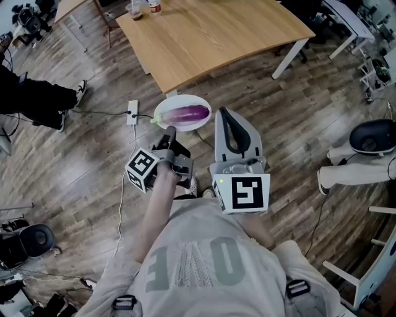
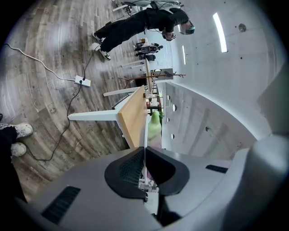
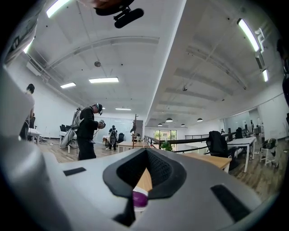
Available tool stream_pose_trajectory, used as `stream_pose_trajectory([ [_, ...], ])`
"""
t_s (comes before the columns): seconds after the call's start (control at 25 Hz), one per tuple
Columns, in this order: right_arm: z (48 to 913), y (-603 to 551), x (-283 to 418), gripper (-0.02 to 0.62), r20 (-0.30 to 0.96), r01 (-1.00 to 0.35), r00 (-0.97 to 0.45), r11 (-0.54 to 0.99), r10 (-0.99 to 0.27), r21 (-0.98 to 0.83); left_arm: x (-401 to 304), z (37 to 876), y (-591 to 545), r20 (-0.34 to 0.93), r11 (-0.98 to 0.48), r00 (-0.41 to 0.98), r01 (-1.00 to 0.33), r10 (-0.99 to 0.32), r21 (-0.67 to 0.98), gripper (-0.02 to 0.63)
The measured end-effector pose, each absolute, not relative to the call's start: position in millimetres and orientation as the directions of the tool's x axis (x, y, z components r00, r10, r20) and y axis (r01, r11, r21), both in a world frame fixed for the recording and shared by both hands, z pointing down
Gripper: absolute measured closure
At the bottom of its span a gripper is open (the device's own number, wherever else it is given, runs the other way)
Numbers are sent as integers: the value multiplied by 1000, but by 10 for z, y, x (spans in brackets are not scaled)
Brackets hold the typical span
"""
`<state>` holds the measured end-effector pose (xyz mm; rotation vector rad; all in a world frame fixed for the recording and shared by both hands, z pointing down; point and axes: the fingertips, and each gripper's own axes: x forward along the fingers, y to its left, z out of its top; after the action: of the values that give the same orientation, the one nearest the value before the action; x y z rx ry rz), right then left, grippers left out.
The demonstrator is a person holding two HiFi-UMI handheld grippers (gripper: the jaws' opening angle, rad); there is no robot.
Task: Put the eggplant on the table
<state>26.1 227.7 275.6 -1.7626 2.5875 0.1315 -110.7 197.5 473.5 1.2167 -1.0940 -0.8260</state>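
A purple eggplant (image 1: 189, 113) with a green stem lies on a white plate (image 1: 168, 108) held above the wood floor, just short of the light wooden table (image 1: 210, 37). My left gripper (image 1: 168, 131) is shut on the plate's near rim. In the left gripper view the rim shows as a thin white line between the left gripper's (image 2: 144, 151) jaws, with the green stem (image 2: 156, 124) beyond. My right gripper (image 1: 223, 111) is beside the plate's right edge, jaws together, nothing visibly held. Through the right gripper's (image 3: 146, 151) gap a bit of eggplant (image 3: 140, 198) shows.
A power strip (image 1: 132, 112) with a cable lies on the floor to the left of the plate. A person in dark clothes (image 1: 37, 99) is at the left edge. Bottles (image 1: 142, 7) stand on the table's far corner. A white machine (image 1: 371, 139) sits at the right.
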Motion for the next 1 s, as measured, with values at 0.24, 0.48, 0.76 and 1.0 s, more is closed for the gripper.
stream_pose_trajectory([
  [0.24, 2781, 2189, 102, 577, -67, -925, -377, 373, -924, 69, -1300, 4749, 1884, 180, 159, 290, -95, -940, 983, 588],
  [0.48, 2779, 1996, -108, 577, -43, -939, -339, 335, -940, 78, -1639, 4634, 1627, 157, 128, 298, -112, -942, 985, 588],
  [0.76, 2882, 1788, -91, 577, -19, -948, -313, 311, -950, 70, -1698, 4570, 1311, 130, 108, 304, -89, -944, 990, 588],
  [1.0, 2932, 1378, -115, 577, -33, -942, -332, 330, -943, 62, -1664, 4571, 923, 136, 110, 306, -100, -942, 989, 588],
])
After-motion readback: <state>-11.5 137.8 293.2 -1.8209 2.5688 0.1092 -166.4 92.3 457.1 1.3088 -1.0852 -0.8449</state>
